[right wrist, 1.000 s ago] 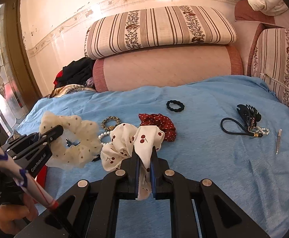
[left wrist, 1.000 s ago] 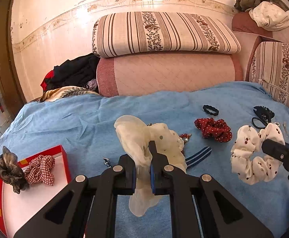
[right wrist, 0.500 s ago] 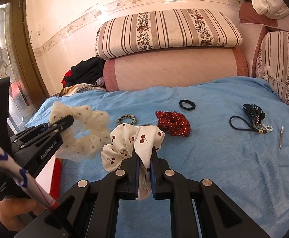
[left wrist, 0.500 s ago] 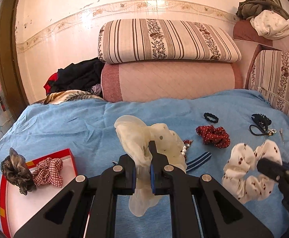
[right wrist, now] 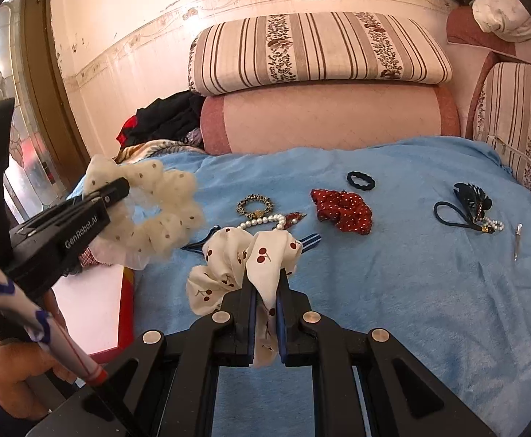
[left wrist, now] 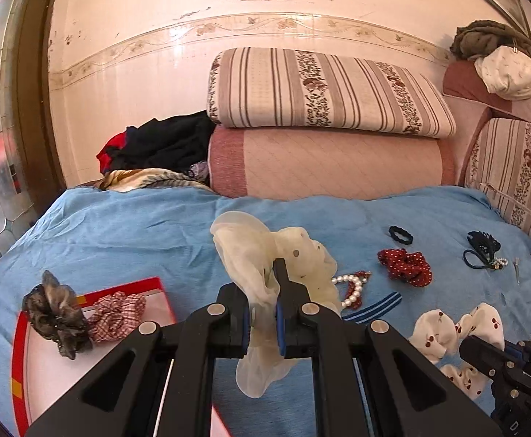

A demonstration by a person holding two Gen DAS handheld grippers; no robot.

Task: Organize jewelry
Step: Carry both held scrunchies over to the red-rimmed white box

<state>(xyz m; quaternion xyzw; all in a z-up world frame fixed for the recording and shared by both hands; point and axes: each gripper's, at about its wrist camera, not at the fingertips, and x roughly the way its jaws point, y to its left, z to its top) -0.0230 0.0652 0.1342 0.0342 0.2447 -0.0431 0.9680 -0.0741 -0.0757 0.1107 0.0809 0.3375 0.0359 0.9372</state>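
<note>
My left gripper is shut on a cream dotted scrunchie, held above the blue bedspread; the right wrist view shows that same gripper and scrunchie hanging at the left. The right gripper is shut on a white cherry-print scrunchie, which also shows low right in the left wrist view. A red-rimmed white tray at the lower left holds a checked scrunchie and a grey-brown scrunchie.
On the bedspread lie a red dotted scrunchie, a pearl bracelet, a leopard hair tie, a black hair tie, a striped band, a dark claw clip with cord and tweezers. Cushions line the back.
Both grippers drew back and rose a little with their scrunchies still clamped. The tray has come further into the left wrist view, and the right gripper shows lower at its right edge.
</note>
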